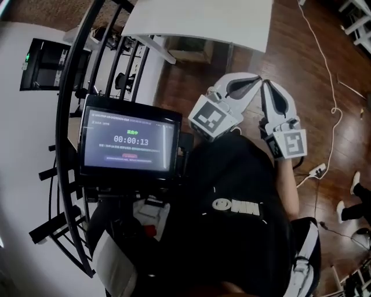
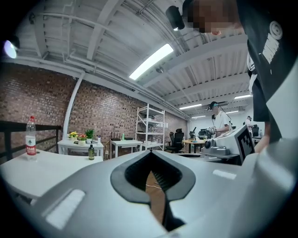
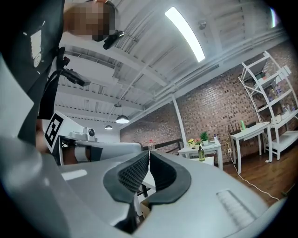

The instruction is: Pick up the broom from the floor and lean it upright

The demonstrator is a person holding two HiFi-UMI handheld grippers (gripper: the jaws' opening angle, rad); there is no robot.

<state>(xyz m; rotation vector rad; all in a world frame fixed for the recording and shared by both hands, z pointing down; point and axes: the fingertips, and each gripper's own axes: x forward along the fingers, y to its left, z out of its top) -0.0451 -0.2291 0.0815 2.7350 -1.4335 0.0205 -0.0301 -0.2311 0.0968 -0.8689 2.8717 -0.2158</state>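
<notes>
Left gripper (image 2: 151,153), right gripper (image 3: 149,153): jaws together, empty. No broom visible (perhaps underfoot); could trip on floor cable (image 1: 334,110) stooping.

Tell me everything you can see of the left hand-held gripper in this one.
The left hand-held gripper has a pale grey, plastic-looking shell and two long jaws lined with dark pads. The jaws are shut, tips meeting, nothing between them. A cube with a black-and-white square marker sits on its body. It is held in front of the person's black shirt, above the wooden floor, pointing towards the white table, its tips close beside those of the right hand-held gripper.
</notes>
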